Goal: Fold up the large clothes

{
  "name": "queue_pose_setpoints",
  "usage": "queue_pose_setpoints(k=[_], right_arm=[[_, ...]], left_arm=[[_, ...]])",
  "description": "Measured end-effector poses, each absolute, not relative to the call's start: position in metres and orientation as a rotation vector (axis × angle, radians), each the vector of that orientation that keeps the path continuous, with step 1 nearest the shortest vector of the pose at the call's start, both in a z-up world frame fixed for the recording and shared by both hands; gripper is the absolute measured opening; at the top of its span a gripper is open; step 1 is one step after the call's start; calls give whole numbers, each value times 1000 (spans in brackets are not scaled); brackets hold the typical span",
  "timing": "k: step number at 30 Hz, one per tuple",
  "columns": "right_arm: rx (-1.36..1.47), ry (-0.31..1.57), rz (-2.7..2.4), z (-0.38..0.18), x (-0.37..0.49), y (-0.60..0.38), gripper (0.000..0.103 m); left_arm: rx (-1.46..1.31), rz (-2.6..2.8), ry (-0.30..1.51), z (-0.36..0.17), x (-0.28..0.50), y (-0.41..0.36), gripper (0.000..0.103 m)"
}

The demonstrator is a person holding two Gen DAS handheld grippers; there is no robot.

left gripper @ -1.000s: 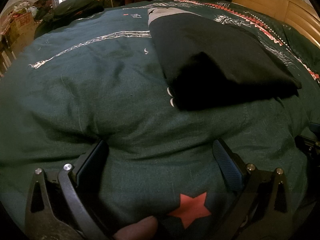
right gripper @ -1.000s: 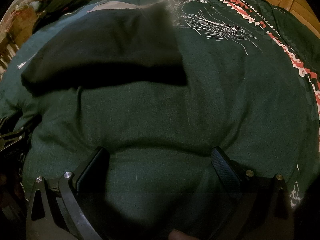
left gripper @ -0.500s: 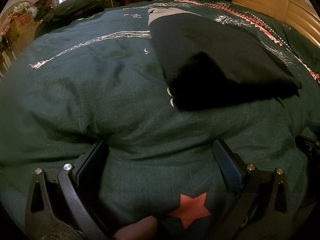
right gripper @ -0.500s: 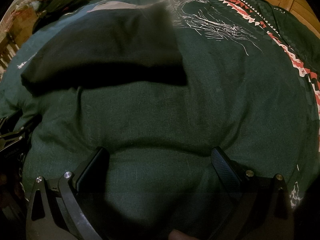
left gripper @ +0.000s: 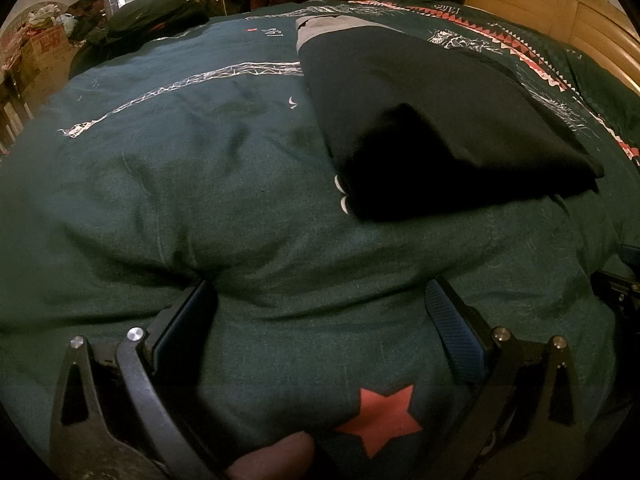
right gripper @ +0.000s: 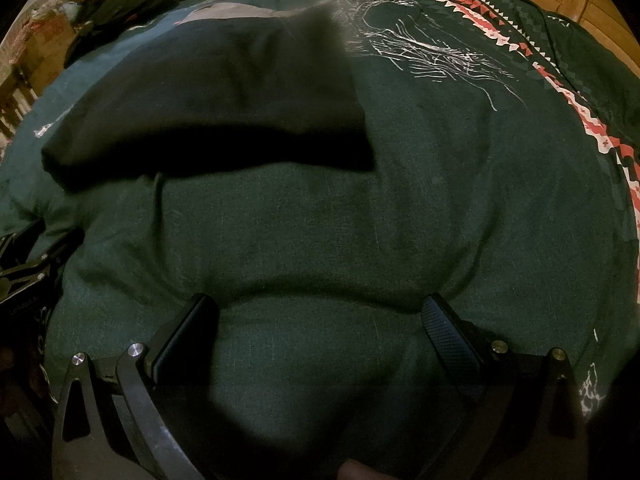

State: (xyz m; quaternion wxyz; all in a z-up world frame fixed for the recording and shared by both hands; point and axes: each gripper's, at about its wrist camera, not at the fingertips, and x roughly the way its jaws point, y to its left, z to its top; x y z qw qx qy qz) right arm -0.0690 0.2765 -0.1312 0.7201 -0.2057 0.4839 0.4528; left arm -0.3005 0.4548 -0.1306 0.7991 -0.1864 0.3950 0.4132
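left gripper (left gripper: 320,300) jaws spread, empty | right gripper (right gripper: 320,316) jaws spread, empty | folded black garment (left gripper: 432,128) on green bedspread (left gripper: 180,168)

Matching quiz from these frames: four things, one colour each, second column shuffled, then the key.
Things:
1. folded garment
2. duvet
3. star
4. headboard

Colours:
A. red
B. tan wood
C. black
D. dark green

Pairs: 1-C, 2-D, 3-A, 4-B
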Motion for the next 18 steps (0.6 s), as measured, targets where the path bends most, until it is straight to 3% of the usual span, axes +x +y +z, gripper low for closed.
queue_pose_setpoints(k=[18], right_arm=[[-453,1070,1001,-131,-69,276,103]], left_arm=[[-399,887,847,-130,-300,455,103]])
